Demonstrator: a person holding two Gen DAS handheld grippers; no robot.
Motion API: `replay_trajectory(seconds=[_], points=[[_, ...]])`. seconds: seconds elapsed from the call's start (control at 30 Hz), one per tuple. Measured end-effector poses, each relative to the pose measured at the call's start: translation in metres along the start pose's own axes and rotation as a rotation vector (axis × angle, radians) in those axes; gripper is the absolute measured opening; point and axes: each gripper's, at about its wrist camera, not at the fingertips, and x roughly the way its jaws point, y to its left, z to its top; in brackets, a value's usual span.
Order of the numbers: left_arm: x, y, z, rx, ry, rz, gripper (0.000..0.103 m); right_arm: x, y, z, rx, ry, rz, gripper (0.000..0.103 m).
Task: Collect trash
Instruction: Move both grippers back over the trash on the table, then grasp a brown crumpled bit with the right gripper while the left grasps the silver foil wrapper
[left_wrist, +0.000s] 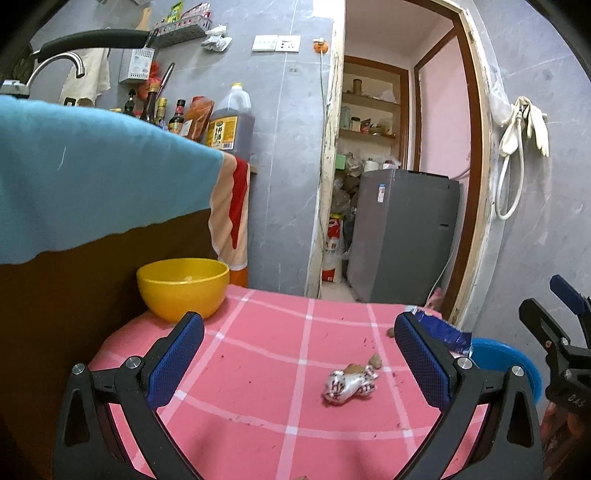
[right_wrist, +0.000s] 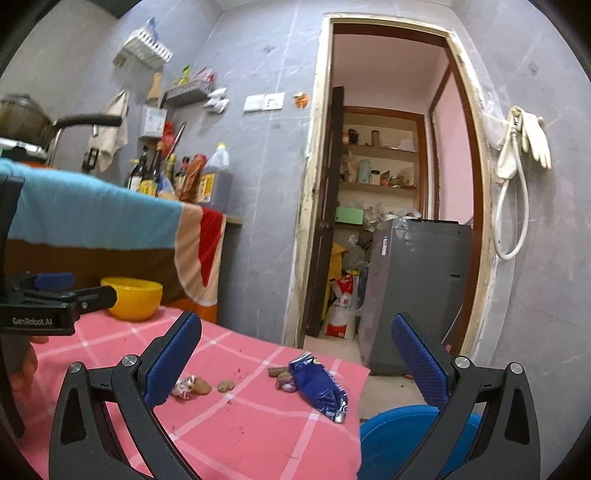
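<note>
A crumpled silver wrapper (left_wrist: 349, 384) lies on the pink checked tablecloth (left_wrist: 258, 369), between and just beyond the fingers of my open left gripper (left_wrist: 299, 362). Brown crumbs (left_wrist: 375, 361) touch it. A blue snack wrapper (right_wrist: 319, 384) lies near the table's right edge, ahead of my open right gripper (right_wrist: 297, 362), which hovers empty above the cloth. In the left wrist view, that blue snack wrapper (left_wrist: 447, 332) is partly hidden behind the right finger. The silver wrapper (right_wrist: 184, 387) shows beside the right gripper's left finger.
A yellow bowl (left_wrist: 183, 286) stands at the table's far left corner against a counter draped with a blue cloth (left_wrist: 92, 184). A round blue container (right_wrist: 399, 432) sits below the table's right edge. A doorway with a grey appliance (left_wrist: 402, 236) lies beyond.
</note>
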Motion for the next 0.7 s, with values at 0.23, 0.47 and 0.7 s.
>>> replay_trajectory(seconds=[0.23, 0.47, 0.7], points=[[0.015, 0.004, -0.011, 0.008, 0.079, -0.009, 0.101, 0.014, 0.011, -0.012, -0.044, 0.087, -0.008, 0.103], [0.044, 0.008, -0.019, -0.036, 0.25, -0.023, 0.101, 0.03, 0.007, -0.022, -0.019, 0.184, -0.006, 0.103], [0.069, 0.005, -0.024, -0.08, 0.379, -0.05, 0.1, 0.053, 0.003, -0.03, 0.006, 0.302, 0.008, 0.103]])
